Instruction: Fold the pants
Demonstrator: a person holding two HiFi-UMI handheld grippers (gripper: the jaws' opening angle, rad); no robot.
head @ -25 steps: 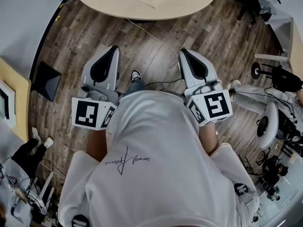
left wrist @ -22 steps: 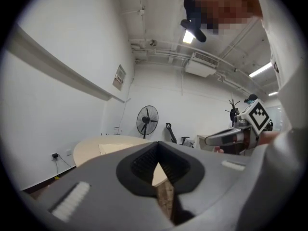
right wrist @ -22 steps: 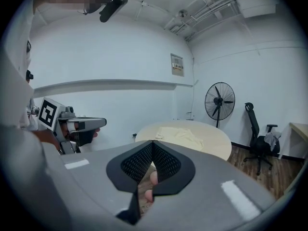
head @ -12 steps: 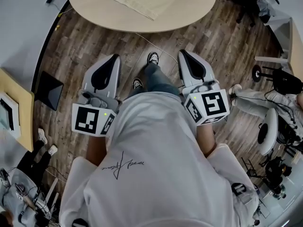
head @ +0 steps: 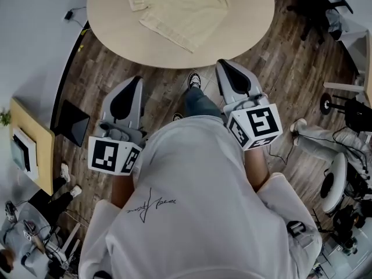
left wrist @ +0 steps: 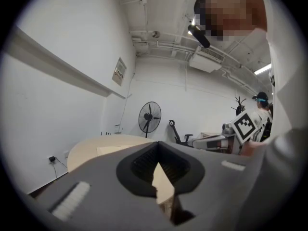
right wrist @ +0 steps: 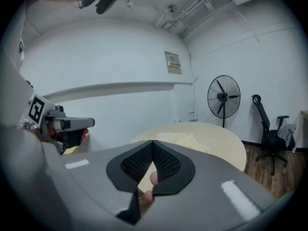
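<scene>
Cream pants (head: 180,7) lie spread on a round beige table (head: 244,34) at the top of the head view. Both grippers are held level in front of the person's body, short of the table and over the wood floor. My left gripper (head: 138,80) has its tips together with nothing between them. My right gripper (head: 223,63) is shut and empty as well, its tip near the table's edge. In the right gripper view the pants (right wrist: 185,138) show beyond the closed jaws (right wrist: 153,143). The left gripper view shows the table (left wrist: 91,148) past its jaws (left wrist: 157,146).
A person's shoe (head: 195,79) steps just under the table edge. An office chair (head: 317,4) stands at the far right, a white stool (head: 334,176) and cables at the right, a wooden desk (head: 26,150) and a dark panel (head: 72,122) at the left. A pedestal fan (right wrist: 224,96) stands behind the table.
The table and pants have slid further into view and closer as the person stepped forward. Both grippers went along with the body, jaws unchanged.
</scene>
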